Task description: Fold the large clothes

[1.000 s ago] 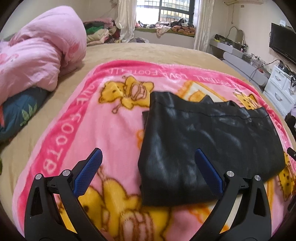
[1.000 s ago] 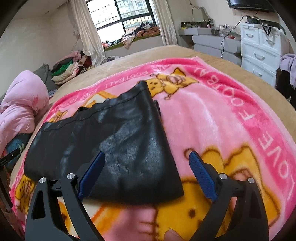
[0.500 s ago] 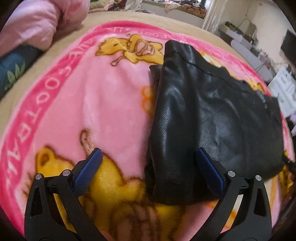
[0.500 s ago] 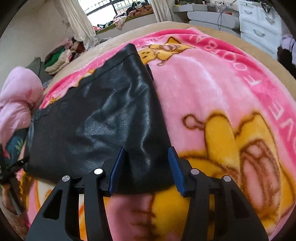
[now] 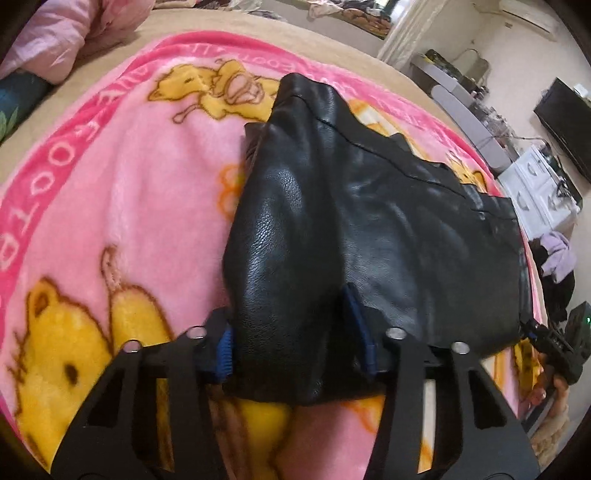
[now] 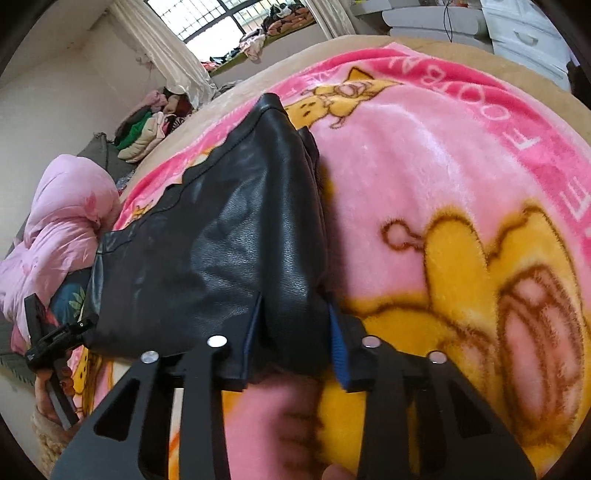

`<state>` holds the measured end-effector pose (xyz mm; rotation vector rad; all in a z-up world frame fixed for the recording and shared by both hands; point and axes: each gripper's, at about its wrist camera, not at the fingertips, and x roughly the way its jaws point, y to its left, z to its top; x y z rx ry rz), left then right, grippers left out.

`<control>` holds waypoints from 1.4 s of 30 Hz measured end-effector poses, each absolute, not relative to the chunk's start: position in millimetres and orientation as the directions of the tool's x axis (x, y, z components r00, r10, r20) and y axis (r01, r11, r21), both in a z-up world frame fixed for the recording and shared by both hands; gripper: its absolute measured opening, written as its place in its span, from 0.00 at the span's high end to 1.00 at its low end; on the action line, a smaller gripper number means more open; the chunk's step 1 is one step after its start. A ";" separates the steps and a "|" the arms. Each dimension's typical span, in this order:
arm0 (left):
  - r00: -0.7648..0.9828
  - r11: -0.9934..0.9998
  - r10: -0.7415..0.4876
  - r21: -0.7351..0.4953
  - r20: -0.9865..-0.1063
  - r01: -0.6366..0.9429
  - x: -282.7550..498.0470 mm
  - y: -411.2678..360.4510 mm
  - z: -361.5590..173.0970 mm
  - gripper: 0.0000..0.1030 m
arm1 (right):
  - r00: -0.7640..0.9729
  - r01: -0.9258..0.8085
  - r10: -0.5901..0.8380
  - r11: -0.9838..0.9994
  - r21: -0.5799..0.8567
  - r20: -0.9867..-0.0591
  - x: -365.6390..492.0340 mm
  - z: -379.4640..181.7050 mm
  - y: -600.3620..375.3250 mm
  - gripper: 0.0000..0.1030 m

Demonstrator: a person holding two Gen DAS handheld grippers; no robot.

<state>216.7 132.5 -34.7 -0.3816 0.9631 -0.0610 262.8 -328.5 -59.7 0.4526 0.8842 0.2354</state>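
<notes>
Black leather garment (image 5: 369, 229), folded, lies on the pink cartoon blanket (image 5: 122, 177) that covers the bed; beige bed cover (image 5: 258, 26) shows beyond the blanket's far edge. Left gripper (image 5: 295, 347): jaws drawn in on the garment's near left corner, a raised fold of leather bunched between the blue pads (image 5: 224, 350), one pad on each flank of the fold. From this view the garment runs from 6 o'clock up toward 12 and out to 3 o'clock, far corner lying by the yellow bear print (image 5: 218, 85). Right gripper (image 6: 295, 354): jaws likewise closed in on the near right corner, leather pinched between its blue pads (image 6: 338, 347), the fold standing up slightly off the blanket. In the right wrist view the garment spreads from 6 o'clock toward 9 and 11 o'clock; the left gripper appears at the garment's other near corner, about 8 o'clock, held in a hand. Pink quilt (image 6: 62, 221) bunched at 9 o'clock past the garment. Pile of clothes (image 6: 147, 129) at 10 o'clock by the curtain (image 6: 166, 51), window (image 6: 207, 18) at 12. White drawers (image 5: 535, 184) and dark TV (image 5: 565, 125) at 3 o'clock in the left wrist view.
</notes>
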 end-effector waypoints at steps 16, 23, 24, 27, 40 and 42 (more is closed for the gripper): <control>0.582 0.969 -0.174 -0.244 -0.794 -0.044 196.7 123.2 -19.1 0.51 | 0.657 0.028 0.176 0.966 0.257 -0.733 237.4 -40.4 -315.8 0.43; 0.637 0.987 -0.100 -0.155 -0.764 -0.031 191.4 117.2 -3.8 0.26 | 0.782 0.048 -0.035 0.999 0.005 -0.622 222.7 -12.0 -283.3 0.28; 0.647 0.989 -0.094 -0.146 -0.756 -0.027 190.4 117.0 -1.1 0.25 | 0.800 0.031 -0.030 0.999 -0.010 -0.599 221.2 -8.8 -276.4 0.28; 0.663 0.994 -0.055 -0.107 -0.746 -0.037 190.8 116.9 2.8 0.20 | 0.832 -0.058 0.037 0.998 -0.020 -0.554 215.6 -1.3 -247.7 0.28; 0.662 0.983 -0.037 -0.146 -0.749 -0.110 201.8 139.0 -5.3 0.11 | 0.695 -0.354 0.310 0.933 0.067 -0.649 231.9 -23.1 -113.7 0.63; 0.657 0.979 -0.058 -0.173 -0.751 -0.110 207.7 141.7 -8.4 0.11 | 0.670 -0.348 0.298 0.935 0.067 -0.680 238.1 -31.3 -104.4 0.64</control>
